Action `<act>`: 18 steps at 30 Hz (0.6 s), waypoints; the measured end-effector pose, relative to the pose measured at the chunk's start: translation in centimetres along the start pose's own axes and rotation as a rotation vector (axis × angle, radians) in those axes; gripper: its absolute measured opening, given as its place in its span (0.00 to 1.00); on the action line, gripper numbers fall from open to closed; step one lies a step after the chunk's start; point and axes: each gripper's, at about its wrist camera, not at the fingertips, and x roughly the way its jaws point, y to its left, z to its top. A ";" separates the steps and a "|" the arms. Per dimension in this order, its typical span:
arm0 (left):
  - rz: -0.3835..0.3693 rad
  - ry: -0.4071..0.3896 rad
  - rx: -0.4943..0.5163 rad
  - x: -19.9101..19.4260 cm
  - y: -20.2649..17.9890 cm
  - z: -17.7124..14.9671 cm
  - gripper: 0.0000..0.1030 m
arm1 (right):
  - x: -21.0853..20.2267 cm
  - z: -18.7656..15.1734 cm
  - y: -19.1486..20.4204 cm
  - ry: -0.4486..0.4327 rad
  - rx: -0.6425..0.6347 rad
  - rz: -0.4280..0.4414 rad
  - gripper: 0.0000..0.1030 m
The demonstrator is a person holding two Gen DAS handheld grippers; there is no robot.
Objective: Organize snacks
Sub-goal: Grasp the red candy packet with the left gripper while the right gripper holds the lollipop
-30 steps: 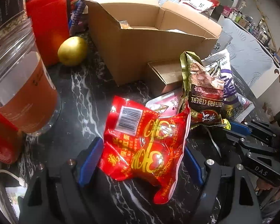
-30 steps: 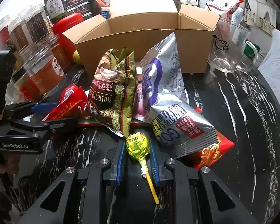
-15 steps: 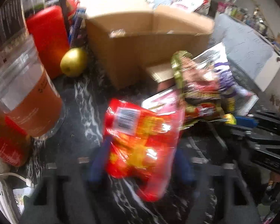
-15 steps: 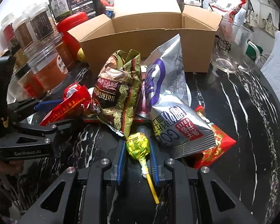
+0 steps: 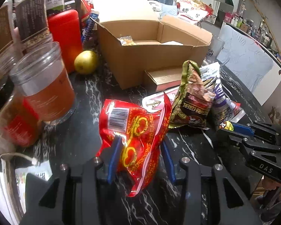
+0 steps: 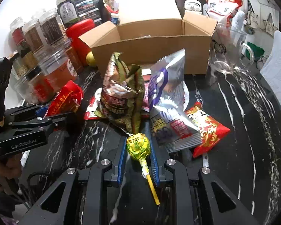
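Note:
A red snack packet [image 5: 134, 127] with gold print sits between the blue pads of my left gripper [image 5: 141, 141], whose jaws are closing and press its crumpled sides; it hangs just above the black marble table [image 5: 84, 135]. In the right wrist view that gripper [image 6: 45, 113] holds the packet [image 6: 65, 99] at the left. My right gripper [image 6: 138, 142] is shut on a yellow-green lollipop [image 6: 138, 146], its stick pointing back toward the camera. An open cardboard box [image 5: 140, 63] stands behind, with a small packet inside. A green-brown packet [image 6: 121, 97] and a silver-purple packet [image 6: 168, 101] lie before it.
Several clear jars [image 5: 45, 86], a red canister [image 5: 65, 35] and a yellow fruit [image 5: 86, 61] crowd the left side. A small carton [image 5: 163, 76] leans on the box. A glass mug [image 6: 226, 52] stands right of the box, and another red packet [image 6: 209, 129] lies near it.
My left jaws have come together on the red packet, crumpling it, and lifted it slightly toward the box. The right gripper kept still with the lollipop.

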 end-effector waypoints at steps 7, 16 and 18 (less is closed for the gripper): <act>-0.012 -0.049 0.010 -3.3 -1.3 -0.4 0.40 | -1.7 -0.7 0.5 -0.025 0.001 0.011 0.23; -0.036 -0.134 0.034 -7.0 -3.1 1.1 0.35 | -5.3 0.1 1.2 -0.095 -0.016 0.017 0.23; -0.053 -0.151 0.034 -7.6 -3.4 1.7 0.35 | -6.4 0.7 1.3 -0.121 -0.028 0.021 0.23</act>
